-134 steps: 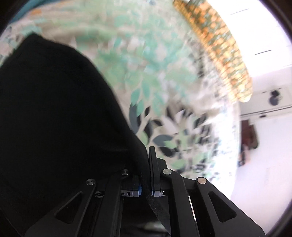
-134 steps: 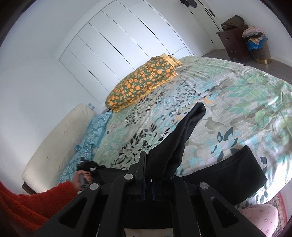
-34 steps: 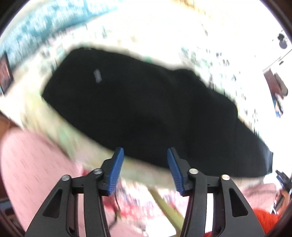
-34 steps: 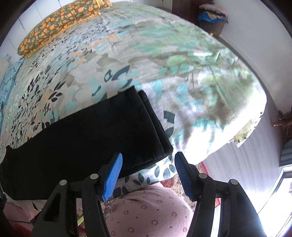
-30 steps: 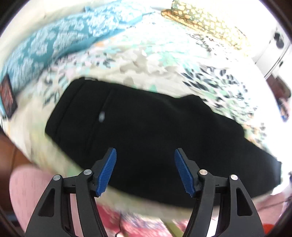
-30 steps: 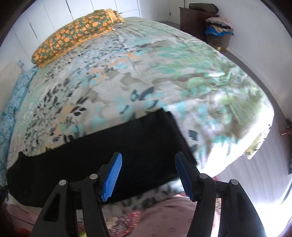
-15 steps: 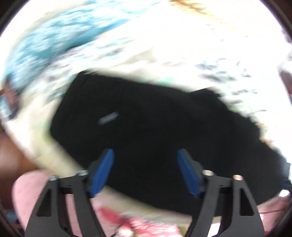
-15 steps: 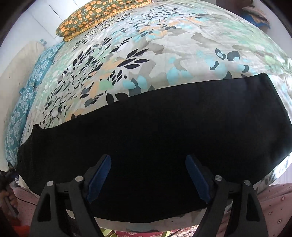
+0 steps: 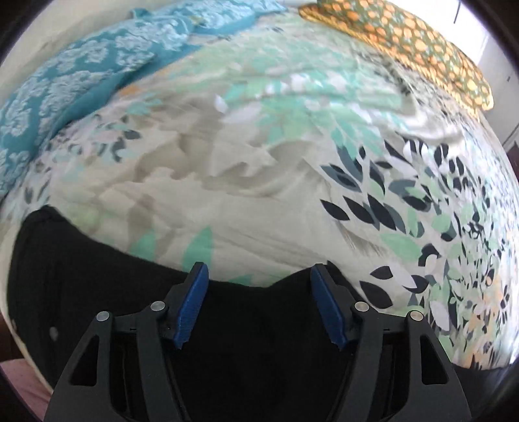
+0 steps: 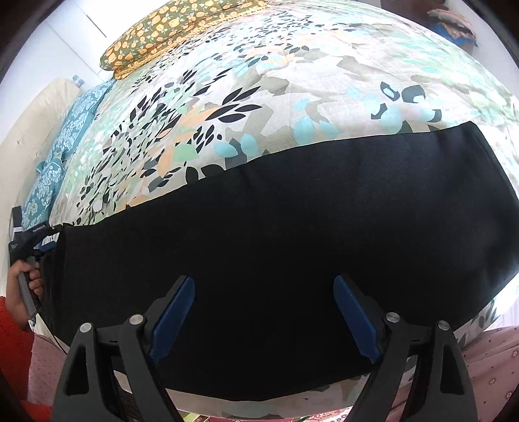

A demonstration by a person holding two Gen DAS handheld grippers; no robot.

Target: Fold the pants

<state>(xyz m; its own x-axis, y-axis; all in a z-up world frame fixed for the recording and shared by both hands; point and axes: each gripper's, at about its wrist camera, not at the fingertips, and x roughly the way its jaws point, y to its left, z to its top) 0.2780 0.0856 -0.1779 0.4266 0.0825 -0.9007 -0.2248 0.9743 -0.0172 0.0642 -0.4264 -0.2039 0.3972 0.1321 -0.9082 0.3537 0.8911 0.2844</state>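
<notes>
The black pants (image 10: 292, 227) lie flat, folded lengthwise, as a long band across the near edge of the floral bedspread (image 10: 275, 81). My right gripper (image 10: 264, 285) is open and empty, hovering over the middle of the band. My left gripper (image 9: 259, 276) is open and empty over the waist end of the pants (image 9: 97, 285), its blue pads (image 9: 193, 302) straddling the far edge of the cloth. In the right wrist view the left gripper (image 10: 32, 243) shows at the pants' left end, held by a hand.
An orange-patterned pillow (image 10: 155, 35) and teal pillows (image 9: 81, 74) lie at the head of the bed. A pink dotted cloth (image 10: 486, 357) sits below the bed's near edge. A laundry pile (image 10: 454, 22) stands at the far right.
Both grippers have let go of the pants, which now lie flat on the bed. In the last second both grippers moved in closer over the cloth, still open.
</notes>
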